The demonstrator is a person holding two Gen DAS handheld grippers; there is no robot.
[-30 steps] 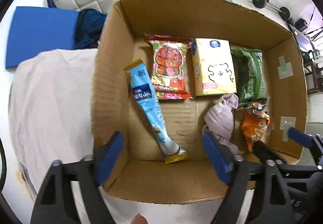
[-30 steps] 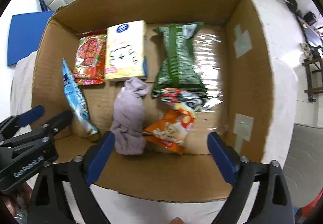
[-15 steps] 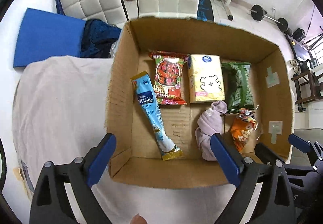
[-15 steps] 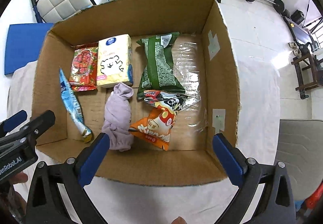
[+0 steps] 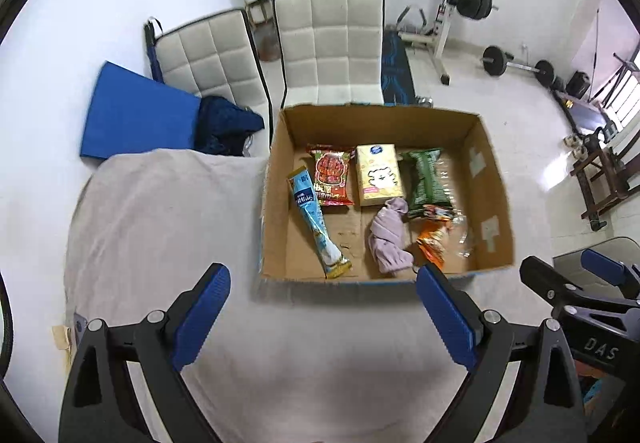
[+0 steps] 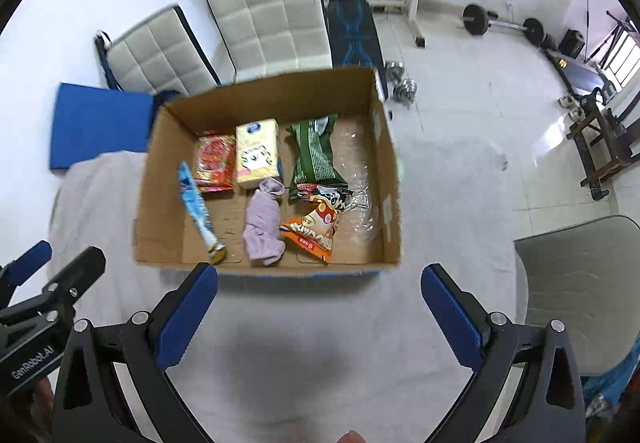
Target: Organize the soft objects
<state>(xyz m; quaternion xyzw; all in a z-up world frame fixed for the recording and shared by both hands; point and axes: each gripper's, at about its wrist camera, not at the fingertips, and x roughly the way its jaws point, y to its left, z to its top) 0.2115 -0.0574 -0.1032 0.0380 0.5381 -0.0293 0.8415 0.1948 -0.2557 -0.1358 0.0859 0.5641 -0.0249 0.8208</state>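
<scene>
At the far left, the cloth-covered worktop (image 5: pixel 160 211) lies bare, and the left claw (image 5: pixel 324 317) hovers over its near part with its jaws spread wide, gripping nothing. To the right stands the cardboard box (image 5: pixel 276 203), holding, from left to right: a long blue packet (image 5: pixel 316 219) lying slantwise, a red snack bag (image 5: pixel 331 179), a yellow tissue pack (image 5: pixel 378 174), a rolled lilac cloth (image 5: pixel 388 235) just near of the tissue pack, a green bag (image 5: pixel 426 181) and an orange packet (image 5: pixel 434 243) on crinkled clear wrap. Rightmost, the right claw (image 6: pixel 320 309) also stands open and empty, above the worktop just near of the box wall.

Everything soft appears to be boxed, so the step in hand looks like tidying or finishing. If the lilac cloth is next, come straight down over the near wall, close across the roll's middle, and lift clear before shifting sideways, so the orange packet touching it isn't dragged along.
</scene>
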